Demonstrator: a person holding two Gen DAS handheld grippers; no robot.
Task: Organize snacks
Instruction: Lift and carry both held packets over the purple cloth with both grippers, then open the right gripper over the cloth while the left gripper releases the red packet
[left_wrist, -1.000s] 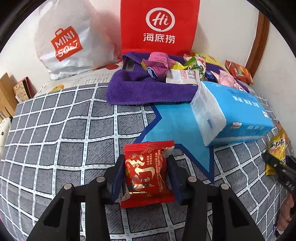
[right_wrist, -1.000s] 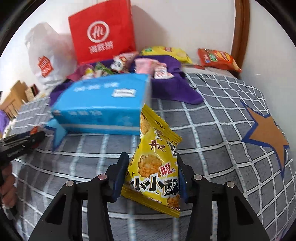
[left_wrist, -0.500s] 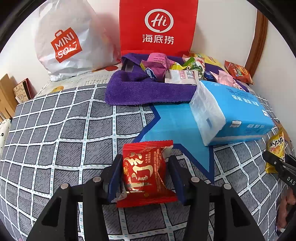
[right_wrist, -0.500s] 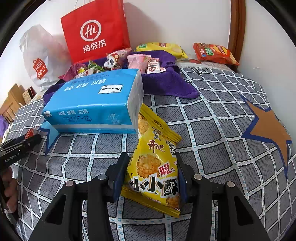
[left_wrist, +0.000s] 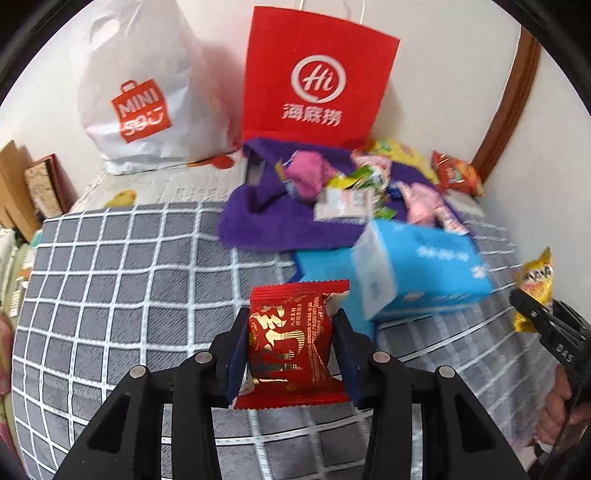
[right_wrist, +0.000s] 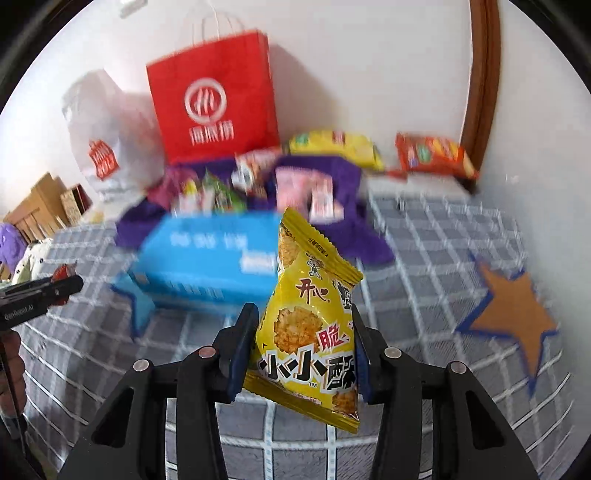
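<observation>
My left gripper (left_wrist: 291, 347) is shut on a red snack packet (left_wrist: 293, 343) with gold print and holds it above the grey checked bedspread (left_wrist: 122, 280). My right gripper (right_wrist: 301, 347) is shut on a yellow snack bag (right_wrist: 310, 325), held upright above the bedspread (right_wrist: 436, 236). The right gripper with the yellow bag also shows at the right edge of the left wrist view (left_wrist: 535, 288). The left gripper's tip shows at the left edge of the right wrist view (right_wrist: 48, 291). Several loose snacks (left_wrist: 347, 184) lie on a purple towel (left_wrist: 258, 229) at the back.
A blue tissue pack (left_wrist: 421, 273) lies between the grippers and the towel. A red paper bag (left_wrist: 314, 81) and a white plastic bag (left_wrist: 140, 96) stand against the wall. An orange snack bag (right_wrist: 432, 155) and a yellow one (right_wrist: 340, 146) lie near the wooden frame (right_wrist: 480, 74).
Both grippers have risen and pulled back with their packets. The bedspread and tissue pack now look lower and farther, and the bags at the wall show in full.
</observation>
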